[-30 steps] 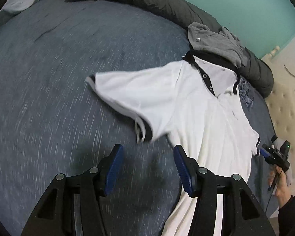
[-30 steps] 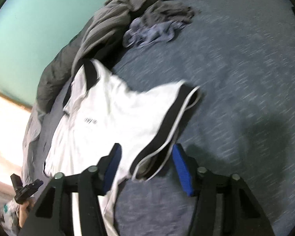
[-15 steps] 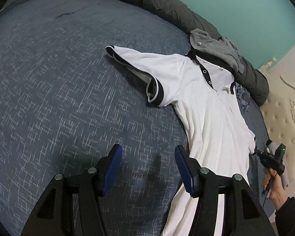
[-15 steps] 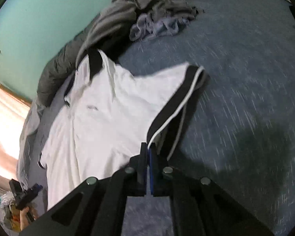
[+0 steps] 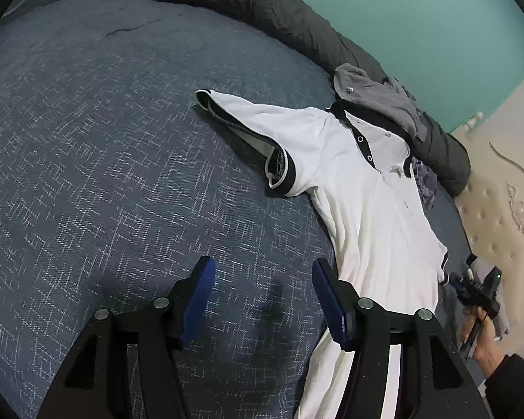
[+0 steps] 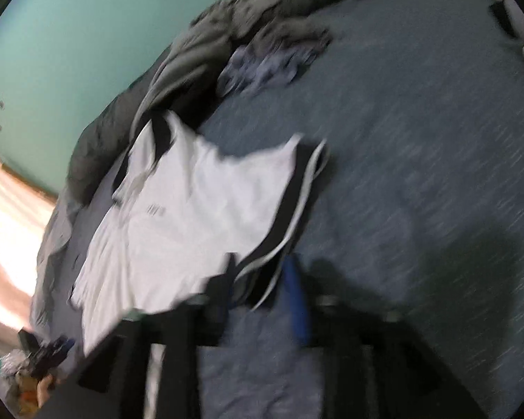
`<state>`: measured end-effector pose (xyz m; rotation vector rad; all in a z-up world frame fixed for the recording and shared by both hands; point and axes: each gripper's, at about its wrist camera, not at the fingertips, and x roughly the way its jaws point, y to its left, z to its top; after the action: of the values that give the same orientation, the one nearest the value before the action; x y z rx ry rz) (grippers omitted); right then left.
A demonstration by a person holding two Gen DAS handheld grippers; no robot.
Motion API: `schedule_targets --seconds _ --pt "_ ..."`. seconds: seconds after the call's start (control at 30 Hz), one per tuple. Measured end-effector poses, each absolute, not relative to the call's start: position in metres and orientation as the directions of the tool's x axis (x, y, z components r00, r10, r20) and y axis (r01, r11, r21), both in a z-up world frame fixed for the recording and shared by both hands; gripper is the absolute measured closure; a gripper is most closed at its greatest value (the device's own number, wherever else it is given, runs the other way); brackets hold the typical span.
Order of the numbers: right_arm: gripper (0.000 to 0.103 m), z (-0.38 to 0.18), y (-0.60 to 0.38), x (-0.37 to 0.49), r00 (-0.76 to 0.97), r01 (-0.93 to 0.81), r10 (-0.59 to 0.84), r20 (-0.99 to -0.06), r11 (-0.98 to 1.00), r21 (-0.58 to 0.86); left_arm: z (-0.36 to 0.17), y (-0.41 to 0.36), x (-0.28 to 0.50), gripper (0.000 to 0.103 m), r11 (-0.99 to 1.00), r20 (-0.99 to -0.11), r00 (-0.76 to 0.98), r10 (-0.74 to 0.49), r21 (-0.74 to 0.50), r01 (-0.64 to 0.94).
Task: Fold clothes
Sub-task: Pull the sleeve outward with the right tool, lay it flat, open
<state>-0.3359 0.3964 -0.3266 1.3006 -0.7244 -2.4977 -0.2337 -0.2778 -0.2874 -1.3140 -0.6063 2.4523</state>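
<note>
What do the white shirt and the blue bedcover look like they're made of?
Shirt: soft matte knit, probably cotton. It drapes limply, creases softly, and has a black ribbed-looking collar and snap placket. Bedcover: matte woven fabric, judging by the white crosshatch flecks on blue.

**Two wrist views, one bed**

My left camera looks forward along my spread left fingers (image 5: 262,300), low over the blue bedspread (image 5: 104,174), facing the teal wall (image 5: 419,17). My right camera, blurred, sits close behind my right fingers (image 6: 262,300), facing the same wall. Both share the white polo shirt (image 5: 366,192), seen from opposite sleeves
</note>
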Motion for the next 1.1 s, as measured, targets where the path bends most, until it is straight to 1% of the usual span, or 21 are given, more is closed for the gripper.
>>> schedule_targets --seconds 0.03,0.2,0.43,0.47,0.5,0.53,0.57,0.6,0.63,0.67,0.87,0.93,1.1 --pt "0.059 -0.326 0.401 -0.342 -0.584 -0.034 -0.397 -0.708 -0.859 0.51 -0.288 -0.277 -0.234 0.041 -0.868 -0.715 -0.541 0.442 -0.492 -0.06" --pt "0.059 -0.326 0.421 -0.375 -0.604 -0.086 -0.303 -0.737 -0.895 0.438 -0.29 -0.276 -0.238 0.041 -0.869 -0.718 -0.538 0.442 -0.491 -0.059" --pt "0.059 -0.337 0.424 -0.399 -0.647 -0.118 -0.3 -0.701 -0.869 0.48 -0.294 -0.278 -0.243 0.041 -0.868 -0.721 -0.535 0.439 -0.494 -0.047" --pt "0.061 -0.339 0.425 -0.397 -0.653 -0.12 -0.311 -0.691 -0.858 0.5 -0.294 -0.277 -0.243 0.04 -0.869 -0.722 -0.534 0.44 -0.493 -0.048" --pt "0.067 -0.341 0.424 -0.398 -0.655 -0.116 -0.327 -0.681 -0.848 0.518 -0.294 -0.277 -0.244 0.04 -0.869 -0.723 -0.533 0.44 -0.492 -0.05" --pt "0.083 -0.341 0.422 -0.399 -0.655 -0.111 -0.329 -0.68 -0.849 0.517 -0.294 -0.276 -0.244 0.04 -0.87 -0.724 -0.532 0.44 -0.49 -0.053" --pt "0.092 -0.341 0.42 -0.399 -0.655 -0.107 -0.33 -0.68 -0.85 0.515 -0.293 -0.275 -0.245 0.04 -0.871 -0.724 -0.531 0.44 -0.487 -0.058" --pt "0.093 -0.341 0.418 -0.4 -0.654 -0.102 -0.331 -0.68 -0.852 0.514 -0.293 -0.274 -0.245 0.04 -0.872 -0.724 -0.53 0.441 -0.485 -0.062" --pt "0.098 -0.338 0.42 -0.399 -0.668 -0.11 -0.322 -0.67 -0.848 0.518 -0.293 -0.273 -0.245 0.04 -0.873 -0.725 -0.529 0.441 -0.484 -0.065" --pt "0.1 -0.335 0.423 -0.397 -0.683 -0.119 -0.312 -0.66 -0.844 0.522 -0.294 -0.272 -0.246 0.04 -0.874 -0.726 -0.527 0.441 -0.482 -0.067" --pt "0.102 -0.316 0.438 -0.387 -0.757 -0.172 -0.249 -0.604 -0.816 0.551 -0.296 -0.272 -0.245 0.04 -0.874 -0.731 -0.522 0.44 -0.483 -0.06" --pt "0.102 -0.314 0.443 -0.384 -0.763 -0.208 -0.213 -0.61 -0.813 0.544 -0.295 -0.271 -0.244 0.04 -0.874 -0.729 -0.524 0.44 -0.482 -0.062" --pt "0.102 -0.328 0.443 -0.395 -0.698 -0.29 -0.17 -0.695 -0.82 0.492 -0.293 -0.275 -0.245 0.04 -0.874 -0.727 -0.528 0.438 -0.481 -0.062"
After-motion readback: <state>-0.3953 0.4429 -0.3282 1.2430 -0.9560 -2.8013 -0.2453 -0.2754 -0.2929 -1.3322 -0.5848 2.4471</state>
